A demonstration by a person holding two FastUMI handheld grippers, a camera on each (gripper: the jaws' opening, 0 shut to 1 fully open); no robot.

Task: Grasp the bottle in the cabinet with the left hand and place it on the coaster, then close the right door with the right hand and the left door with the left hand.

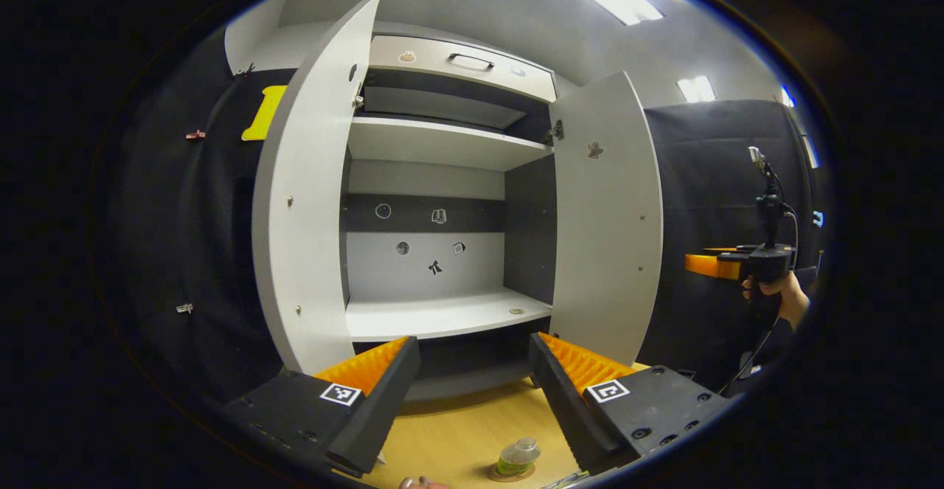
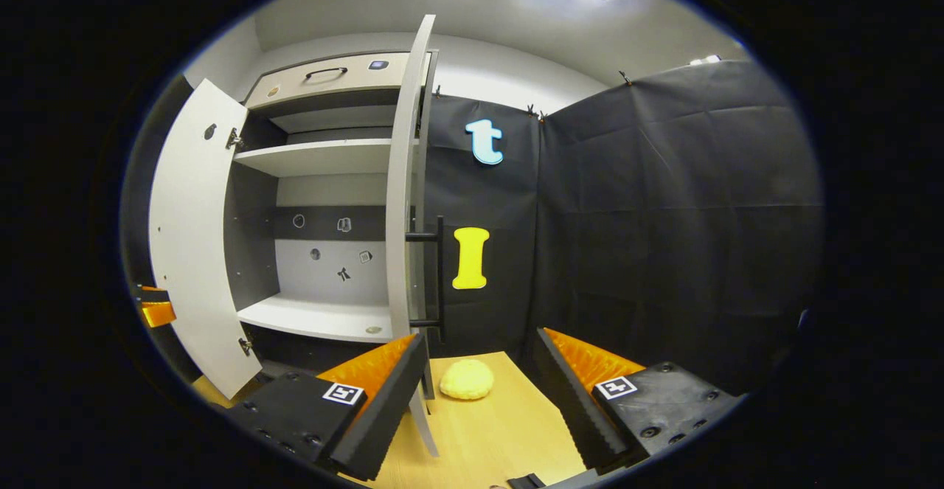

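A small clear bottle [image 1: 518,456] with a green label stands on a round coaster [image 1: 498,476] on the wooden table, just below and between my left gripper's fingers. My left gripper [image 1: 472,343] is open and holds nothing; it faces the open cabinet [image 1: 442,312]. The left door [image 1: 310,201] and right door [image 1: 605,216] both stand wide open. Right of the right door a hand holds my right gripper [image 1: 700,264]. In the right gripper view that gripper [image 2: 479,338] is open and empty, with the right door [image 2: 402,201] edge-on just left of it, its black handle [image 2: 436,275] facing outward.
The cabinet's lower shelf [image 2: 310,319] carries only a small flat disc. A drawer [image 1: 457,61] with a handle tops the cabinet. A yellow lump [image 2: 466,379] lies on the table [image 2: 494,430] ahead of the right gripper. Black cloth walls close the right side.
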